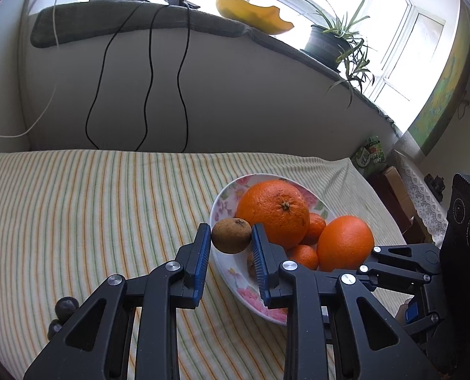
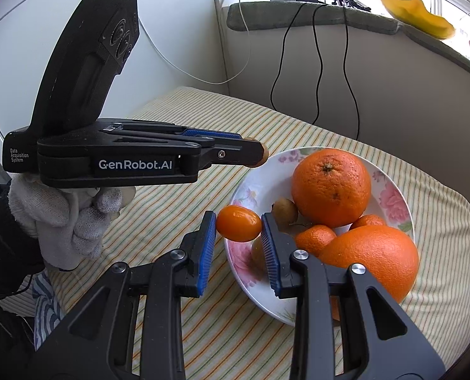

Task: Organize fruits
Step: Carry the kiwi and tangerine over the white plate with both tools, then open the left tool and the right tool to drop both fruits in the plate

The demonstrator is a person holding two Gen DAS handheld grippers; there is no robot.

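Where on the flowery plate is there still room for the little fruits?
The floral white plate is bare along its near-left rim, below the left tool. The right side is crowded with two big oranges and small tangerines.

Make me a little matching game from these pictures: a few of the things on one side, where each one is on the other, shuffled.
Things:
1. brown fruit
2. small orange fruit
3. biggest orange
4. potted plant

Places:
A. on the window ledge
B. between the fingers of the left gripper
C. in the flowered bowl
D. between the fingers of the right gripper

Pairs: 1-B, 2-D, 3-C, 4-A
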